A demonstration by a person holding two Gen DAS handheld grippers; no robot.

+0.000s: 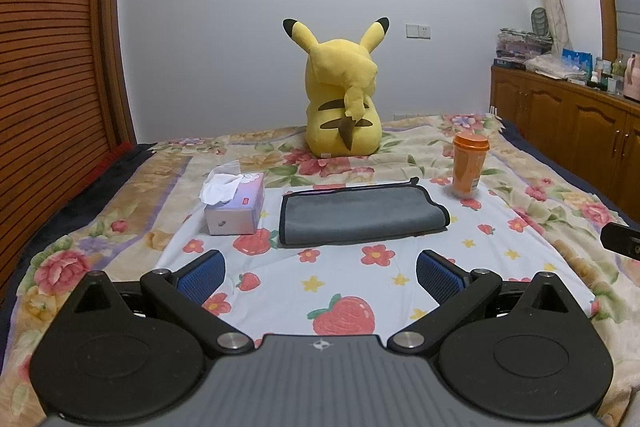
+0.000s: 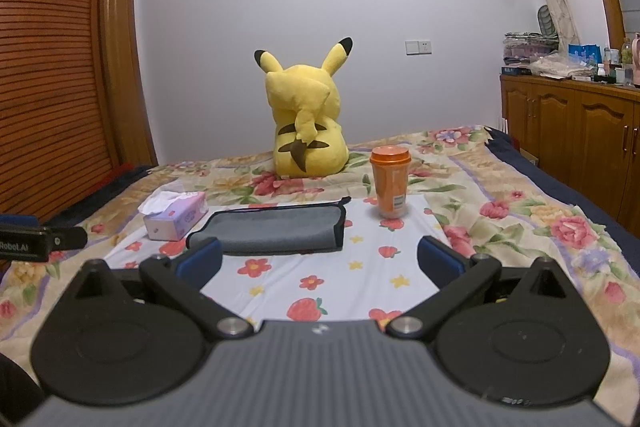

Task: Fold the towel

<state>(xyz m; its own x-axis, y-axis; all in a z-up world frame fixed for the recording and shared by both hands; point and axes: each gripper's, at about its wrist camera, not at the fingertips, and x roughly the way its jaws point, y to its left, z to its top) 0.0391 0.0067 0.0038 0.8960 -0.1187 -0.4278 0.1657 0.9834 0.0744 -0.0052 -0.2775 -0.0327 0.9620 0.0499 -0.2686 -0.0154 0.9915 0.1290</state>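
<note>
Left and right wrist views, read near to far. Nearest, the left gripper (image 1: 320,277) hangs above the strawberry-print sheet (image 1: 352,291), blue pads spread wide with nothing between them; the right gripper (image 2: 320,261) does likewise, fingers parted and empty. Just beyond, at 12 o'clock in the left view and about 11 o'clock in the right view, lies the grey towel (image 1: 360,213), dark-edged, flat on the sheet and already doubled over, with a rounded fold along its right side and a small loop at the far right corner. Neither gripper touches it. At 10 o'clock stands a tissue box (image 1: 236,205), near the towel's left edge; at 1 o'clock an orange cup (image 1: 469,165), upright and apart from it. Farthest, at 12 o'clock, a yellow plush toy (image 1: 340,95) sits with its back to the cameras. The towel is judged light, soft and limp: it should sag if lifted, so the near corners, pinched through all layers, look the best hold
</note>
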